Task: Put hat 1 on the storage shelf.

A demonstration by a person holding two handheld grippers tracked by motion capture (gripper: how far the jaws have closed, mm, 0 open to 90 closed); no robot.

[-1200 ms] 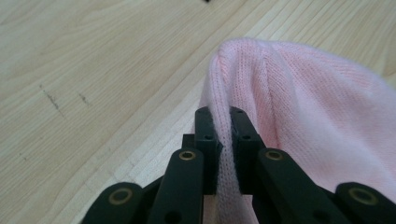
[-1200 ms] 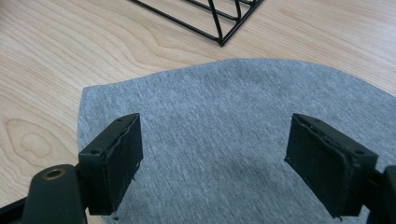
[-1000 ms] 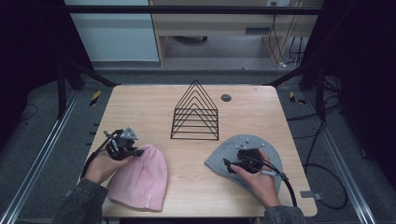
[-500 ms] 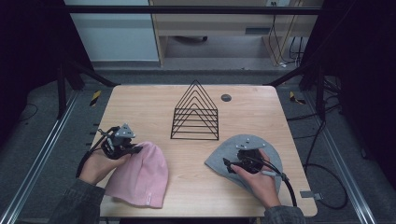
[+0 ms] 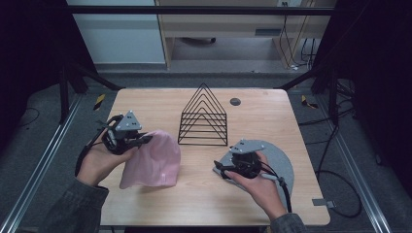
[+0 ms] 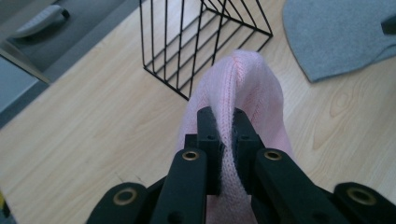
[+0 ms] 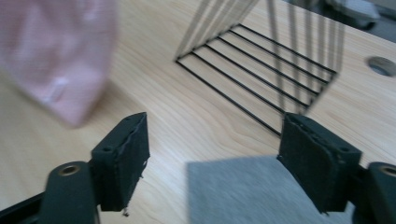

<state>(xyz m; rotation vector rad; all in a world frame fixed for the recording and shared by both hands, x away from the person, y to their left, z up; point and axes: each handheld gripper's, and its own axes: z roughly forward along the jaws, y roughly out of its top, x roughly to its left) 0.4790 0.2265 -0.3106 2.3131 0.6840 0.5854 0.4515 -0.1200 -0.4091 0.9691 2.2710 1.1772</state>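
Note:
A pink knit hat (image 5: 153, 158) hangs from my left gripper (image 5: 145, 140), which is shut on a fold of it (image 6: 243, 88); its lower end still rests on the table. My left gripper's (image 6: 225, 121) pads pinch the knit tightly. A grey knit hat (image 5: 279, 158) lies flat at the right. My right gripper (image 5: 218, 170) hovers over its left edge and points left. Its jaws (image 7: 215, 154) have just been closing a little but stand wide apart. The grey hat's (image 7: 243, 191) edge lies below them, untouched.
A black wire rack (image 5: 204, 116) of triangular frames stands mid-table, just beyond both hats (image 7: 261, 70). A round dark grommet (image 5: 235, 102) sits behind it. The wooden table (image 5: 145, 104) has bare wood at the back left. Metal rails run along both sides.
My left gripper has risen with the pink hat, pulling it up off the table into a hanging fold. My right gripper has lifted and shifted left toward the grey hat's edge.

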